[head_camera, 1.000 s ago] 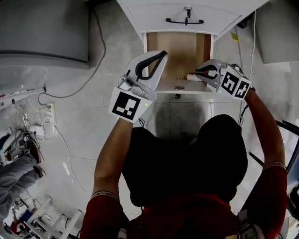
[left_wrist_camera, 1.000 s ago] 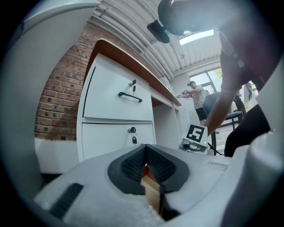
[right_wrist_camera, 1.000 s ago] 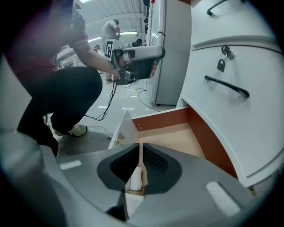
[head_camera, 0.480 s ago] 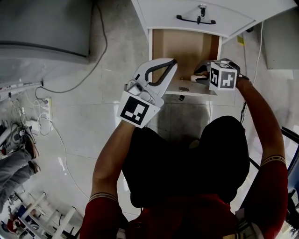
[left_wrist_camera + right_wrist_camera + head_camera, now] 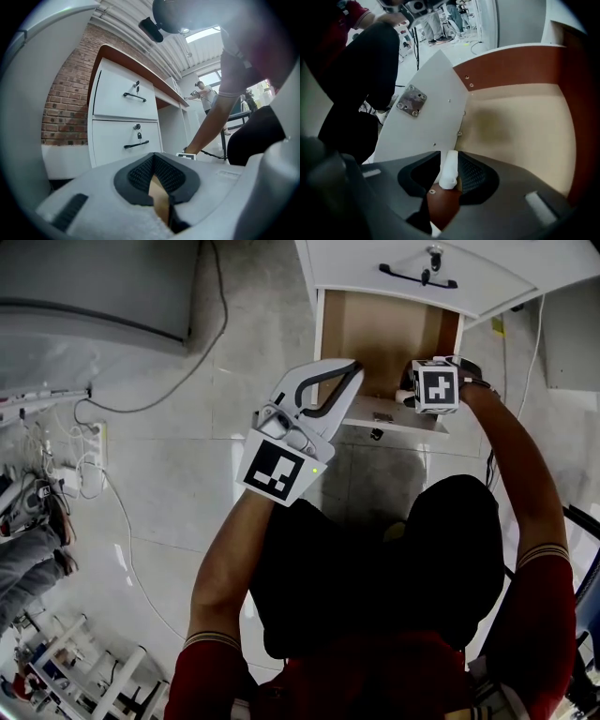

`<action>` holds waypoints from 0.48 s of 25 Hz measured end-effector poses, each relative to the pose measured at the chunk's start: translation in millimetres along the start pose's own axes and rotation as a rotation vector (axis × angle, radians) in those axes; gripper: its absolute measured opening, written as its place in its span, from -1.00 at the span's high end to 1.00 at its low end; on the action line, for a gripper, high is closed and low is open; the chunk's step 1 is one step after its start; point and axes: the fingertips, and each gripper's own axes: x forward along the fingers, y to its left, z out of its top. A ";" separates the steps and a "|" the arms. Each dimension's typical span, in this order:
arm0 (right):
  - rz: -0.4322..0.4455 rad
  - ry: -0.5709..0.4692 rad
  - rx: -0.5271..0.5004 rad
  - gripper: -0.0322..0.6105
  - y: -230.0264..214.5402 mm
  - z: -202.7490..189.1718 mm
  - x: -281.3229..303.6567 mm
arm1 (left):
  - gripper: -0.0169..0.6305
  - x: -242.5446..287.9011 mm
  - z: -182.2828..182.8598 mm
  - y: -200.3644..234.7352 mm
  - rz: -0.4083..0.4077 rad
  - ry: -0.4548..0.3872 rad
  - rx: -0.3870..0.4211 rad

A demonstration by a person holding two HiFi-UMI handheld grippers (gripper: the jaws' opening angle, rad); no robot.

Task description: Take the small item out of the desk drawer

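Observation:
The desk drawer [image 5: 384,334] stands pulled out, its tan bottom [image 5: 515,122] bare. My right gripper [image 5: 409,396] reaches down into the drawer's near right corner, marker cube facing up. In the right gripper view a small white cylindrical item [image 5: 449,169] lies between that gripper's [image 5: 449,156] jaws. The jaws are opening: the item rests against the right pad [image 5: 472,172] with a gap on its left side. My left gripper [image 5: 349,368] hovers over the drawer's near left edge, tips together and holding nothing [image 5: 153,157].
Above the open drawer are shut white drawers with black handles [image 5: 133,96] and a key [image 5: 139,136]. A metal lock plate [image 5: 411,104] sits on the inside of the drawer front. Cables and a power strip [image 5: 89,479] lie on the tiled floor at left.
My right gripper has gone deeper into the drawer and turned so its cube faces up, and the white item no longer shows in the head view. The left gripper shifted slightly right.

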 end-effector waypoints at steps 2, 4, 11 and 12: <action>0.013 0.057 0.007 0.50 -1.1 -3.7 7.7 | 0.95 -2.4 1.5 -0.8 0.005 -0.005 -0.003; 0.021 0.106 0.004 0.50 -2.7 -6.4 13.7 | 0.95 -4.2 3.4 -0.4 0.012 -0.012 -0.007; 0.062 0.178 0.041 0.49 -5.7 -10.7 32.1 | 0.95 -6.6 8.8 -4.5 0.003 -0.040 -0.005; 0.073 0.183 0.045 0.48 -4.6 -11.3 35.0 | 0.95 -7.7 8.8 -4.5 0.002 -0.042 -0.003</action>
